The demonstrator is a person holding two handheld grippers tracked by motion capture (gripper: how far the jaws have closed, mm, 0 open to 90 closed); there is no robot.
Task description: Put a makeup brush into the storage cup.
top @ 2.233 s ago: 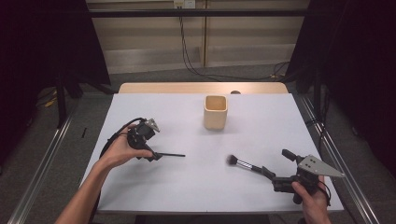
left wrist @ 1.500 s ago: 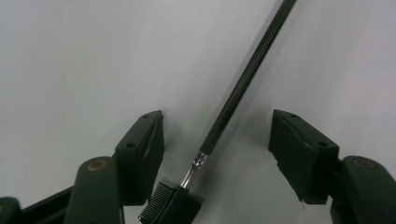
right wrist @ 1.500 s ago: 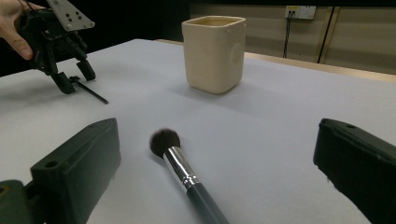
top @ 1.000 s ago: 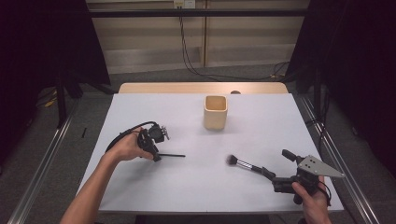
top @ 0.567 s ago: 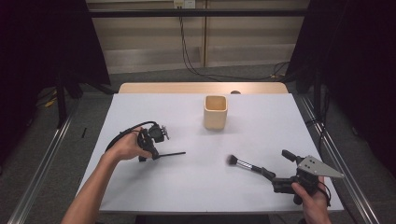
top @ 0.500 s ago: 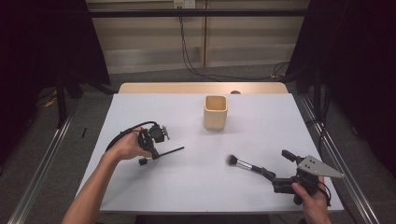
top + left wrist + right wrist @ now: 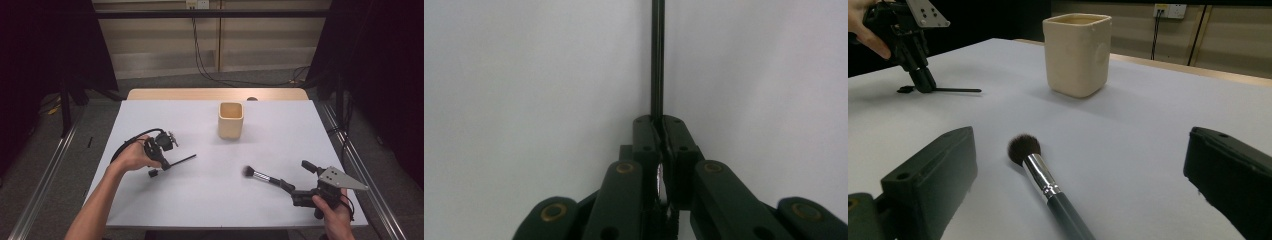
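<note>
White tabletop (image 7: 210, 200) carries all items; beyond it run a wooden strip, wall panels and hanging cables.

Left gripper (image 7: 161, 161): jaws have just been closing and now clamp a thin black brush (image 7: 180, 161) near one end. In the left gripper view the pads (image 7: 674, 137) meet on the slim black handle (image 7: 657, 60), which runs straight ahead from the jaw tips over the white surface. In the high view one end sits at the gripper and the rest of the handle extends toward the table centre, low over the surface; whether it touches the tabletop cannot be told.

Right gripper (image 7: 300, 185): jaws wide apart, nothing gripped. In the right gripper view the two black jaws stand at either side of the makeup brush (image 7: 1045, 182), whose handle runs between them without touching either pad. The dark bristle head points toward the cream cup (image 7: 1078, 52).

Count:
- Grippers: two, one per hand.
- Brushes: two, one thin black, one with a metal ferrule and bristle head (image 7: 247, 171).
- Cups: one, upright, at the far centre of the table (image 7: 230, 120), well apart from both brushes.
</note>
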